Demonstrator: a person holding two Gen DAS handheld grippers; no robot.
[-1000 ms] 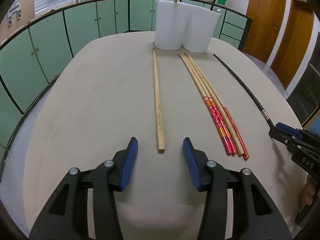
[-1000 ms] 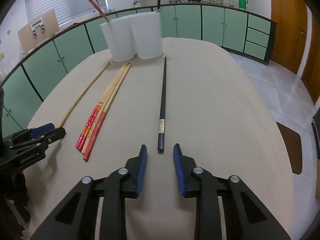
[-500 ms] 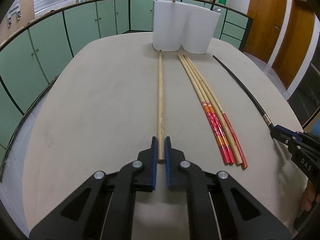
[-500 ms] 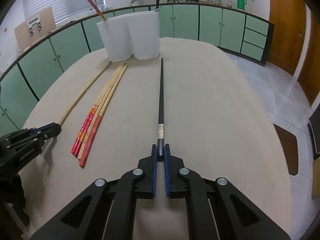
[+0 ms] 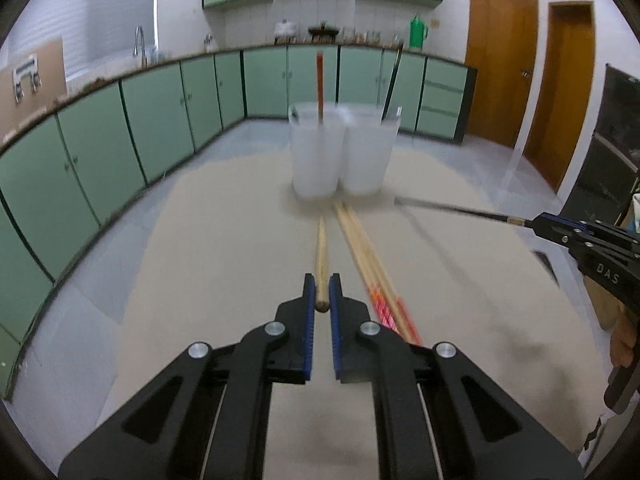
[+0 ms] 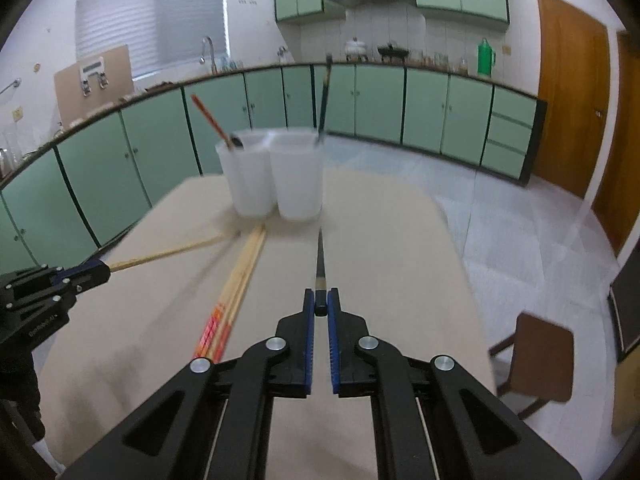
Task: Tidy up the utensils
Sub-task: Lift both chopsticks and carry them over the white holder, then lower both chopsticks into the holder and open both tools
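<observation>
My left gripper (image 5: 321, 294) is shut on the near end of a plain wooden chopstick (image 5: 321, 252) and holds it raised, pointing at the white holder (image 5: 340, 152). My right gripper (image 6: 320, 307) is shut on the end of a black chopstick (image 6: 320, 256), also raised and pointing at the white holder (image 6: 276, 176). Three red-handled wooden chopsticks (image 5: 368, 264) lie on the beige table; they also show in the right wrist view (image 6: 236, 292). A red chopstick (image 6: 210, 122) and a black one (image 6: 325, 100) stand in the holder's cups.
The beige table (image 6: 400, 264) ends at the right above a tiled floor with a brown stool (image 6: 536, 360). Green cabinets (image 5: 100, 148) run along the back wall. Each gripper shows in the other's view: the right (image 5: 538, 224), the left (image 6: 94, 272).
Both grippers have lifted their chopsticks off the table and tilted up, so the views now look across the kitchen. The red-handled chopsticks have stayed put.
</observation>
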